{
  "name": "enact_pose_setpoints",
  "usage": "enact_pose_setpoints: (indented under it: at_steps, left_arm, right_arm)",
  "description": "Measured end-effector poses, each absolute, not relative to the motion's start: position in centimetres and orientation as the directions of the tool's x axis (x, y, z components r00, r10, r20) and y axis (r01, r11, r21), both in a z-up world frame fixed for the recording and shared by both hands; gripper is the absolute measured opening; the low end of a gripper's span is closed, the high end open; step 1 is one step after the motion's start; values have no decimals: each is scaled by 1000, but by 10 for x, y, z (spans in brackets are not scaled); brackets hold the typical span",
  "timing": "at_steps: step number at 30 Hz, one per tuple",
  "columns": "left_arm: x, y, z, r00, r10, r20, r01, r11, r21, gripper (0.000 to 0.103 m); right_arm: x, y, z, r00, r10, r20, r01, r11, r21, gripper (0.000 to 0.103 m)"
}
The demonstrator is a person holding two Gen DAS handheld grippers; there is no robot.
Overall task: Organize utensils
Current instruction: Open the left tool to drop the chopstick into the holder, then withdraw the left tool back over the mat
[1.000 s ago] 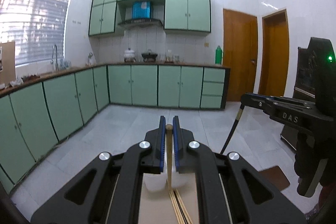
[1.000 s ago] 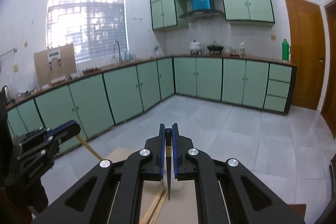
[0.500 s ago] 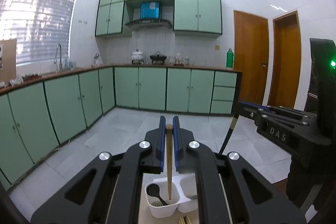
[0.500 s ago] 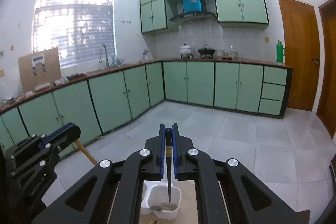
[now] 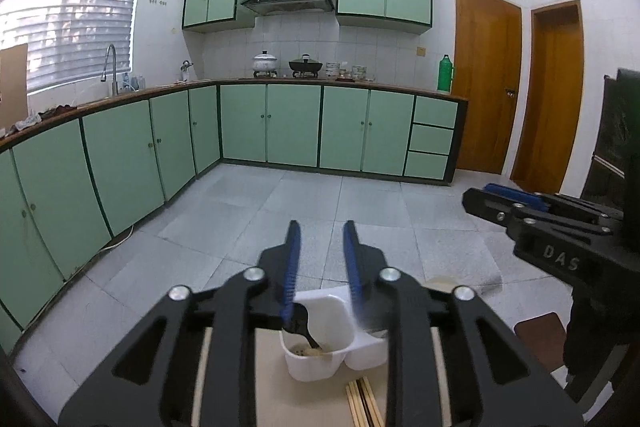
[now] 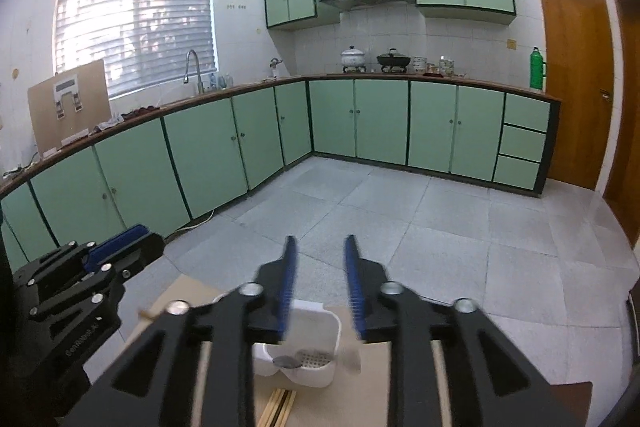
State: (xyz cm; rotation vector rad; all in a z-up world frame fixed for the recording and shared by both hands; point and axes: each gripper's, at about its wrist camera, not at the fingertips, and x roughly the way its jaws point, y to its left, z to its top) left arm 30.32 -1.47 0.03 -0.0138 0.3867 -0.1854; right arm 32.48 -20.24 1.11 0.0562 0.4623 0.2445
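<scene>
My left gripper (image 5: 322, 227) hangs over a white two-compartment holder (image 5: 310, 367) and its jaws are opening, with nothing between them. A black spoon (image 5: 300, 323) leans in the holder's left compartment. Several wooden chopsticks (image 5: 360, 403) lie on the beige table top (image 5: 268, 387) in front of the holder. My right gripper (image 6: 318, 243) is above the same holder (image 6: 320, 323), and its jaws are also opening with nothing in them. A metal spoon bowl (image 6: 286, 361) rests in the holder's perforated bottom. Each gripper shows in the other's view: the right (image 5: 480, 193), the left (image 6: 132, 239).
The table stands in a kitchen with green base cabinets (image 5: 292, 123) along the left and far walls. Grey tiled floor (image 6: 420, 219) lies beyond the table's far edge. Two wooden doors (image 5: 486, 83) are at the right.
Both grippers came down toward the holder and their jaws parted. The wooden stick in the left and the dark stick in the right are no longer between the fingers.
</scene>
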Motion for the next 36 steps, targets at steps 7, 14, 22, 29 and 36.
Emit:
enact_pose_setpoints:
  at_steps: [7, 14, 22, 29, 36]
  left_arm:
    - [263, 0, 1, 921, -168, -352, 163, 986, -45, 46]
    - [212, 11, -25, 918, -143, -371, 144, 989, -25, 69]
    - [165, 15, -86, 866, -123, -485, 136, 991, -9, 80]
    - [144, 21, -145, 787, -106, -608, 119, 993, -18, 80]
    - [135, 33, -183, 724, -75, -685, 97, 995, -6, 80]
  right_arm:
    - [280, -225, 10, 888, 218, -404, -176, 975, 138, 58]
    - [222, -233, -22, 895, 182, -408, -142, 982, 127, 85]
    - [168, -222, -80, 859, 164, -486, -112, 985, 133, 97]
    - [139, -199, -139, 788, 162, -594, -105, 986, 131, 97]
    - [118, -188, -181, 723, 165, -671, -93, 986, 141, 91]
